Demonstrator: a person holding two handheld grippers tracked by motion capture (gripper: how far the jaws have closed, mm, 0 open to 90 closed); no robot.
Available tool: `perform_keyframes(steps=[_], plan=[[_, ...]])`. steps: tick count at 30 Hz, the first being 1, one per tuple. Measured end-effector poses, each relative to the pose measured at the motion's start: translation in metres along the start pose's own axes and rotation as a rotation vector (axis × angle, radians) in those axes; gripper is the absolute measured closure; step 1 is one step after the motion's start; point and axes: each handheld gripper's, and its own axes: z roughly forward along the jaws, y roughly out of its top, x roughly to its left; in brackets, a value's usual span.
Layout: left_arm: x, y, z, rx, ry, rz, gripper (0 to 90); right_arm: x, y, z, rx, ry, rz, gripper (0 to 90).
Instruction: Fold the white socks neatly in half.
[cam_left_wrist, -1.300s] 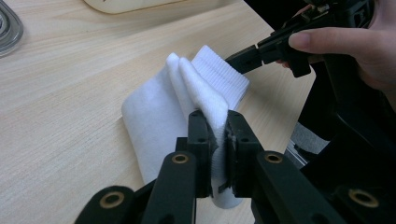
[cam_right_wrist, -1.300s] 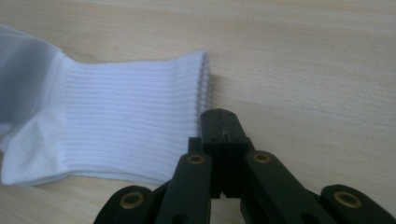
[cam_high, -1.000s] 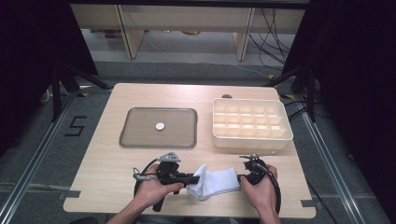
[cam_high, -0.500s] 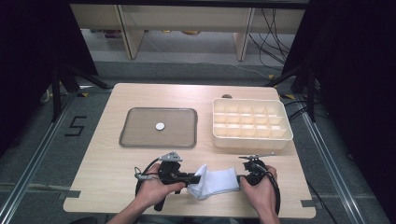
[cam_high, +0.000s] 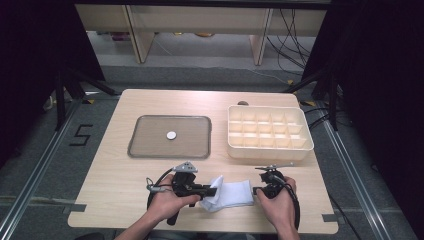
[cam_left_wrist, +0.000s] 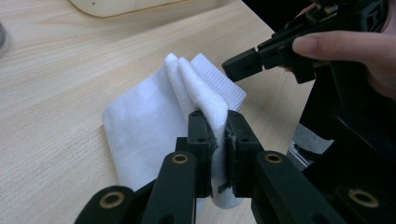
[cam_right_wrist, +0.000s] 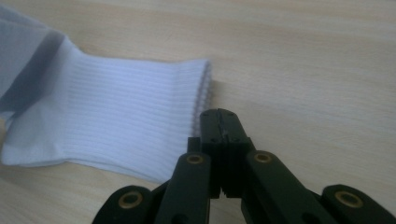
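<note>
One hand-held gripper (cam_left_wrist: 218, 135) pinching white sock (cam_left_wrist: 149, 126), other hand-held gripper (cam_right_wrist: 223, 122) pressed together; floor mark "5" (cam_high: 80, 135).

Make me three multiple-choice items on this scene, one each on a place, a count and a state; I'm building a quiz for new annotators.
1. Where does the white disc lie?
A. in the tray
B. in the box
C. on the sock

2. How many rows of compartments does the box have?
A. one
B. three
C. six

3. What is the left gripper doing?
A. standing open above the tray
B. shut on a fold of the sock
C. resting inside the box

Answers:
1 A, the high view shows the disc near the middle of the grey tray.
2 B, the dividers mark three rows across the box.
3 B, the left gripper view shows white cloth pinched between its jaws, while the right gripper is shut beside the cuff with nothing in it.
</note>
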Motion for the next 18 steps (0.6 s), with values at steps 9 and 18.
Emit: perform_keyframes(steps=[9,18], plan=[[0.0,0.0,0.001,0.008,0.014,-0.001,81.8,0.0,-0.003,-0.001,0.043,0.015,0.071,90.0],[-0.002,0.001,0.006,0.018,0.013,0.005,81.8,0.006,-0.002,0.003,0.051,0.019,0.064,90.0]])
